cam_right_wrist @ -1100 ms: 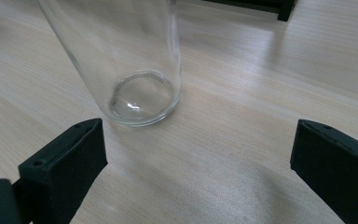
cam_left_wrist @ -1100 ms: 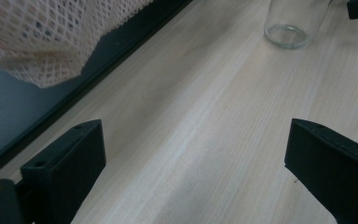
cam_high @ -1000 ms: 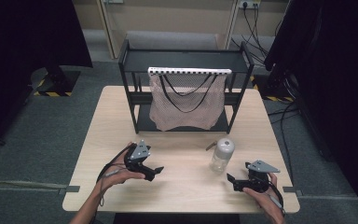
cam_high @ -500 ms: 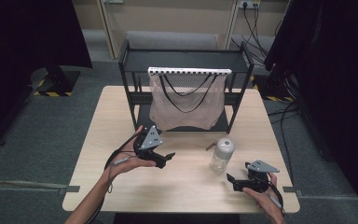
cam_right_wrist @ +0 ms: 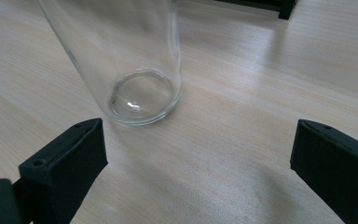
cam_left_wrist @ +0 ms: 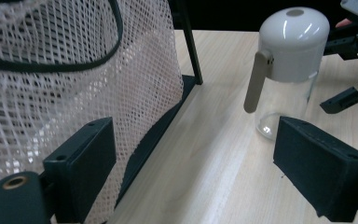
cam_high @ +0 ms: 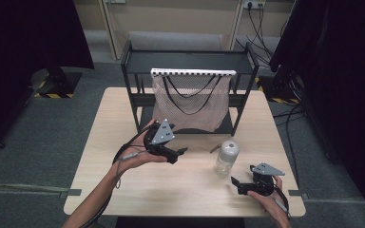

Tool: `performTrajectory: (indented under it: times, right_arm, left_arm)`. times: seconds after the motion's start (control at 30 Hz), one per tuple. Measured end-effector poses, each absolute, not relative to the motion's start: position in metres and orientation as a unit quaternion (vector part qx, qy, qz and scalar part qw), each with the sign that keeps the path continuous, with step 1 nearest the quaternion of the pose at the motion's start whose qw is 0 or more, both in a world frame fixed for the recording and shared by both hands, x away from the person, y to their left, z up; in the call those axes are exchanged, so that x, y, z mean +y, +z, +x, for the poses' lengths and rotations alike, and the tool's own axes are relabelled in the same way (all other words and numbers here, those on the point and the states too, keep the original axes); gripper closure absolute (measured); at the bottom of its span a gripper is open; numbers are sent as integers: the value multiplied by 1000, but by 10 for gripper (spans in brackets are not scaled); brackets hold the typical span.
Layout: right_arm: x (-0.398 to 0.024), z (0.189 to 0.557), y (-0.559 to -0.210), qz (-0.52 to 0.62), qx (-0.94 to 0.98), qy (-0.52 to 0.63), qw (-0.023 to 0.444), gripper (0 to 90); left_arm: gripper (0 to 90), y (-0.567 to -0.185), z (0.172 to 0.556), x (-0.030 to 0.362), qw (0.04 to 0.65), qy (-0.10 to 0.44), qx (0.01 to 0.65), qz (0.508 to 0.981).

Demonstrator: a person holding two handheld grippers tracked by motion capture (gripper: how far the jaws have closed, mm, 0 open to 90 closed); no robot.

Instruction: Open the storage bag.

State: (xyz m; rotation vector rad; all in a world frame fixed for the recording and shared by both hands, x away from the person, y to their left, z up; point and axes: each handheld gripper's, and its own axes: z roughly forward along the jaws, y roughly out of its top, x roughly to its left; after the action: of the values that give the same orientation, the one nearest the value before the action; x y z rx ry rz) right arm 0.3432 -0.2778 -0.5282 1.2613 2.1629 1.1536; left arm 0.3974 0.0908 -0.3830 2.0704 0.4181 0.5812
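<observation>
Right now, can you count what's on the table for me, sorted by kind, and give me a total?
Metal racks: 1, black rack.
Mesh bags: 1, pale net bag hanging from the rack.
Bottles: 1, clear bottle with a white cap, upright.
Hand-held grippers: 2, left gripper, right gripper.
Total: 5

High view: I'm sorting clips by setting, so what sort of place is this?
Probably a lab or recording studio, not a home: black curtains flank a lone wooden table, hazard-striped tape marks the grey carpet, and cables run to a wall socket.
</observation>
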Motion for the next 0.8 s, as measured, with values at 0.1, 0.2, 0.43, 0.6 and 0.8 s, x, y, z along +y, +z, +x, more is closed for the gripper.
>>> performTrajectory:
  times: [0.1,0.2,0.43,0.6,0.8]
  right_arm:
    - [-278,343,-528,449,770,411,191,37]
    - [-278,343,-528,448,771,411,192,37]
    - [-278,343,-528,449,770,412,190,38]
    - [-278,344,-528,450,770,410,190,38]
    - [-278,344,-528,450,770,411,189,39]
  left_arm:
    - [135,-377,401,88,457,240,167,840]
    - [145,-374,404,84,455,247,168,839]
    - [172,-366,411,75,452,259,162,838]
    - [190,-361,419,72,452,267,165,835]
    - [235,-357,429,67,448,272,164,836]
